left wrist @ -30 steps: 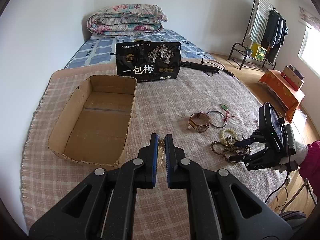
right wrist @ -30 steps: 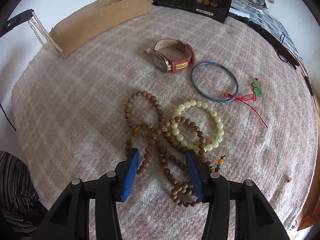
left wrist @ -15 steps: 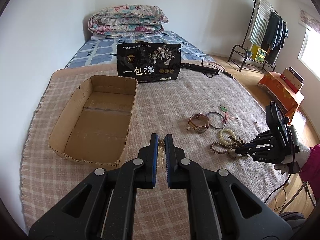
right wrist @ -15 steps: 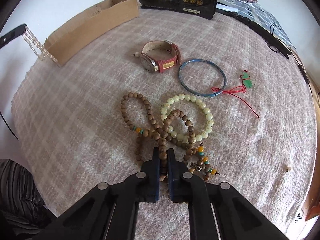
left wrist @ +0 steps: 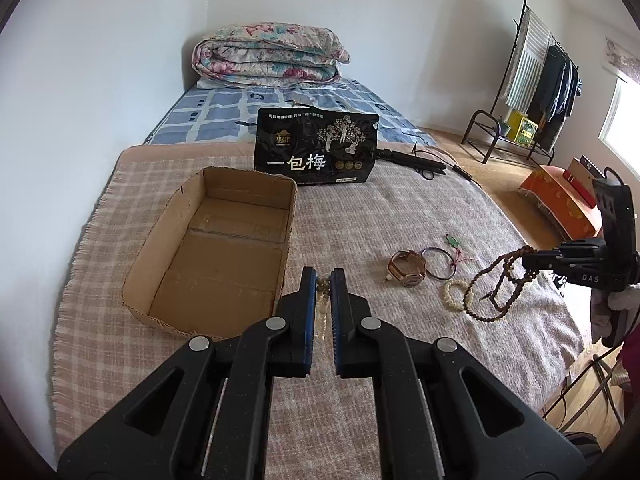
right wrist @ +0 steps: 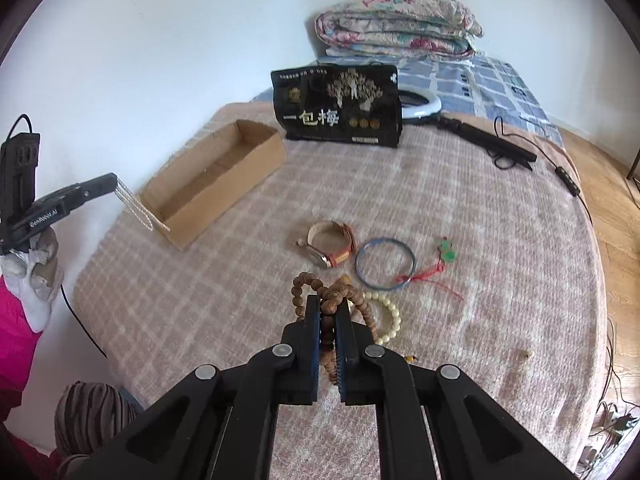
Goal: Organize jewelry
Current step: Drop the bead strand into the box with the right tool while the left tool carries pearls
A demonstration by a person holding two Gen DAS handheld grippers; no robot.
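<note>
My left gripper (left wrist: 322, 280) is shut on a pearl necklace (left wrist: 321, 308), held just right of the near end of the open cardboard box (left wrist: 160, 232). The pearl strands (right wrist: 140, 212) hang from it in the right wrist view. My right gripper (right wrist: 328, 312) is shut on a long brown wooden bead strand (right wrist: 316, 286) and holds it above the blanket; its loops (left wrist: 492, 292) dangle in the left wrist view. On the blanket lie a watch (right wrist: 332, 244), a blue bangle (right wrist: 386, 263), a pale bead bracelet (right wrist: 394, 316) and a green pendant on red cord (right wrist: 446, 252).
A black snack bag (left wrist: 316, 152) stands behind the box. A ring light and its black cable (right wrist: 488, 140) lie at the back of the plaid blanket (left wrist: 360, 208). Folded quilts (left wrist: 268, 56) sit on the bed. The blanket edge drops to a wooden floor on the right.
My right gripper closed on the brown bead strand and lifted it off the blanket, leaving the pale bracelet lying. My left gripper stayed shut on the pearls beside the box.
</note>
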